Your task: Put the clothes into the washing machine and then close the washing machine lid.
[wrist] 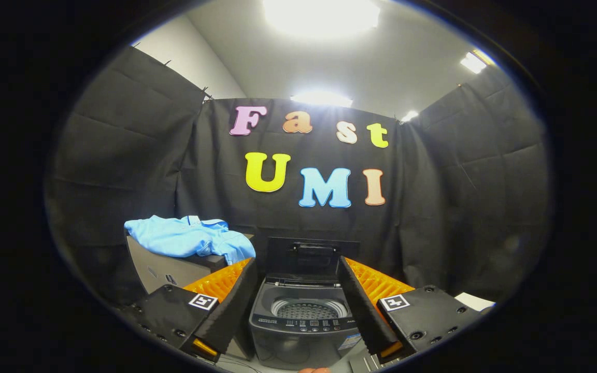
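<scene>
Gripper view: the gripper is held above and in front of a small top-loading washing machine, its two fingers spread wide apart with nothing between them but open air; the machine is framed in the gap between the fingers and lies just ahead of and below them. The washing machine lid stands raised upright at the back of the machine, leaving the perforated drum exposed, with no garment visible in it; a strip of control buttons runs along the machine's front edge. The clothes, a light blue garment, lie crumpled on top of a grey box-like stand beside the machine, on the side of the left-hand finger and beyond its tip, well apart from the drum opening. Each finger carries a square printed marker on its base. The black cloth wall of the booth closes the scene behind the machine and on both sides, and bright ceiling lights glare overhead. A pale flat object shows past the right-hand finger's base; what it is cannot be told.
</scene>
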